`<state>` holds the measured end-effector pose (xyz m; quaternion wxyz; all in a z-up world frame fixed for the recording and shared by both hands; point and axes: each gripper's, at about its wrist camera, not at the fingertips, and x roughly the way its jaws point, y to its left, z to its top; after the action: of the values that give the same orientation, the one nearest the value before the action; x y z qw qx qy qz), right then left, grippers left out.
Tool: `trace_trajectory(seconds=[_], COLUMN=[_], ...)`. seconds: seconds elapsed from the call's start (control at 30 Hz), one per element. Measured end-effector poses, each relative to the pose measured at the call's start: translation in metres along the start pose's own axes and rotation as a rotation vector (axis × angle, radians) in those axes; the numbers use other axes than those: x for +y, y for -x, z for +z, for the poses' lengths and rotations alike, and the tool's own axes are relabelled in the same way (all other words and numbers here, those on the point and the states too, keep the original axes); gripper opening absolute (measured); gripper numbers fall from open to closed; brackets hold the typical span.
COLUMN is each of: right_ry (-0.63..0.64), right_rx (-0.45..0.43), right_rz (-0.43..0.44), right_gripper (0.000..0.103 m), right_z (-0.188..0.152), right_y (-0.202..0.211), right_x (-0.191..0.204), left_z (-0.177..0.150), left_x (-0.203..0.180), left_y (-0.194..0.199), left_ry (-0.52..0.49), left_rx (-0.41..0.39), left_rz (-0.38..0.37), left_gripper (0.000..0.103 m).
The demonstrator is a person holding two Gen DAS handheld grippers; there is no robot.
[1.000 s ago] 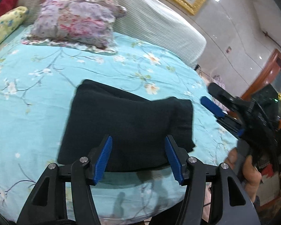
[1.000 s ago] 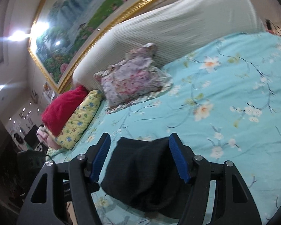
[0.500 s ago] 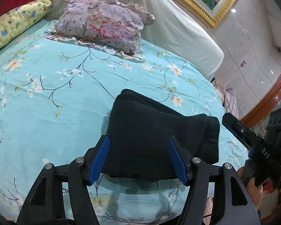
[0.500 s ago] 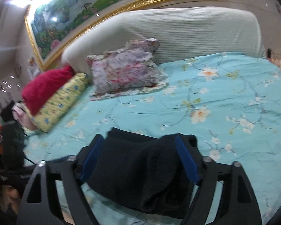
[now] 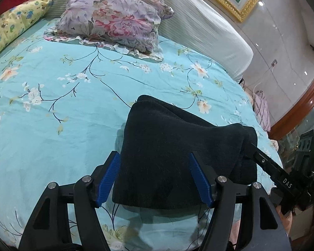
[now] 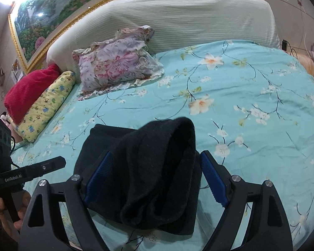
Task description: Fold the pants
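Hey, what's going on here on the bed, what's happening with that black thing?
A person is folding black pants on a bed with a turquoise floral sheet, holding a two-finger tool in each hand. The pants lie folded into a compact bundle near the bed's edge. Both the left tool and the right tool are open, with the bundle seen between their blue pads, not pinched. A floral pillow rests by the headboard.

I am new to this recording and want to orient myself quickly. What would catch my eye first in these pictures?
The black pants, folded into a thick bundle, lie near the front edge of the turquoise flowered bed, and each open gripper, left and right, frames them. Behind, a floral pillow leans on the pale headboard, with a yellow pillow and a red one to its left.
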<state>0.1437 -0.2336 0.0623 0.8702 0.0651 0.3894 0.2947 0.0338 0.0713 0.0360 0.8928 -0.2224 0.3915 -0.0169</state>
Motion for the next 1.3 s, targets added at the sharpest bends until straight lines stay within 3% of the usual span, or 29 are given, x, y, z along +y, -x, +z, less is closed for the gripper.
trace_trajectory(seconds=[0.8,1.3], right_ry=[-0.119,-0.187], right_rx=[0.077,0.116], right_rz=[-0.001,0.121], right_gripper=[0.087,0.087], right_z=[-0.027,-0.029], right_y=[-0.028,-0.044], right_x=[-0.054,-0.079], left_z=[0.004,0.006], left_x=[0.005,0.016], left_y=[-0.053,-0.085], left_ry=[0.001,0.039], left_rx=[0.104,0.155], left_rz=[0.007,-0.014], left_gripper=[0.075,0.082])
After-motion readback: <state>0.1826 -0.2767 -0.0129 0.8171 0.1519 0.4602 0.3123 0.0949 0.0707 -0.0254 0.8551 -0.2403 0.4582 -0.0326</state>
